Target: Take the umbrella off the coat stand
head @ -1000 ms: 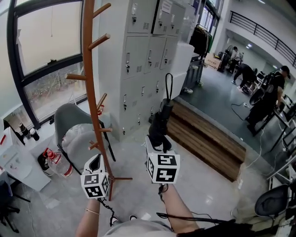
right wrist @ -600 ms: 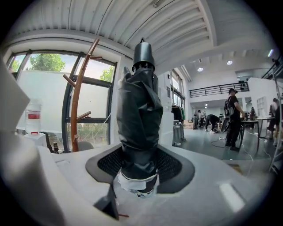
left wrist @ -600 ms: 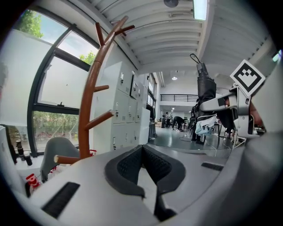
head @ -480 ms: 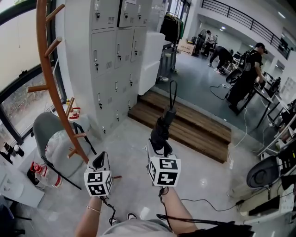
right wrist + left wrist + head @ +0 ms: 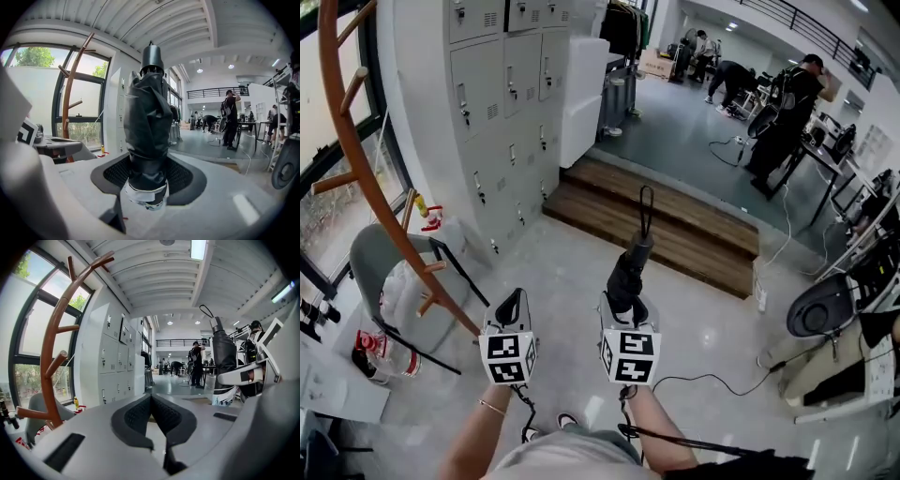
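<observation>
One umbrella [image 5: 630, 267], folded, upright, pinched in right gripper [image 5: 625, 302], well apart from stand [image 5: 358, 169], to its right. Left gripper [image 5: 512, 300] jaws pressed together, empty.

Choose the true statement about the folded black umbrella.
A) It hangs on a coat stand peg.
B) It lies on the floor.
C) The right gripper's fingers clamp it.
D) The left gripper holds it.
C: the right gripper presses its fingers on both sides of the umbrella, clear of the coat stand.
</observation>
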A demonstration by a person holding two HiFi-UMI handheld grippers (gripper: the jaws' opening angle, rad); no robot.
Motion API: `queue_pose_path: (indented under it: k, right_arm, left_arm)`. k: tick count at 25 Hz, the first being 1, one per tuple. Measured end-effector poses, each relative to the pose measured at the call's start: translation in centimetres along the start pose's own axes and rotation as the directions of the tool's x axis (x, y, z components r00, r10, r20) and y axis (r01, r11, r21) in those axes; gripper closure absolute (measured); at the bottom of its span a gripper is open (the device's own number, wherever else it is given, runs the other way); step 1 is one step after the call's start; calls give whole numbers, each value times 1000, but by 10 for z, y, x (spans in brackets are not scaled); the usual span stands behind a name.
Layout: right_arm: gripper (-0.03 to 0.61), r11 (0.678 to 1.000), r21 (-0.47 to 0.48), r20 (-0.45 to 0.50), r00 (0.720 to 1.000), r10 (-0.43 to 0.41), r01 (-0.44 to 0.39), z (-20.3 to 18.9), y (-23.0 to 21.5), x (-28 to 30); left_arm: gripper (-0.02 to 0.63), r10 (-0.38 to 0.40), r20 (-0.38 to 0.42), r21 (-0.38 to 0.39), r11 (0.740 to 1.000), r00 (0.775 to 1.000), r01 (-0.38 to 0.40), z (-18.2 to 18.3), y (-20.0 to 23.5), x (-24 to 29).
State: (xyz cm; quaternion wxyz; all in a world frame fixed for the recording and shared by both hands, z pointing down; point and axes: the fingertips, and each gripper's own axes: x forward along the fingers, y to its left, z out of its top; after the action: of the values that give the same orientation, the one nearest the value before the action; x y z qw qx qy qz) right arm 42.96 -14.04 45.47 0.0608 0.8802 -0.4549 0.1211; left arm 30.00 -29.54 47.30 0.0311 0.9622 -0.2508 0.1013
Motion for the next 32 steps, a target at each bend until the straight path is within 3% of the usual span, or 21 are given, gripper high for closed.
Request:
queue_pose_path:
  k: [9, 16, 32]
  right_arm:
    - [360, 999, -4, 3, 999, -50, 50, -16, -17, -7]
    - [360, 999, -12, -1, 999, -44, 44, -16, -16, -10]
    - [360, 999, -5, 5, 999, -44, 44, -13, 2, -12]
  left_arm:
    - [609, -55, -12, 12, 998, 998, 55, -7, -17, 14]
    - [609, -84, -1, 14, 996, 996, 84, -1, -25, 17]
    - [609, -74, 1, 7, 997, 997, 74, -1, -5, 6]
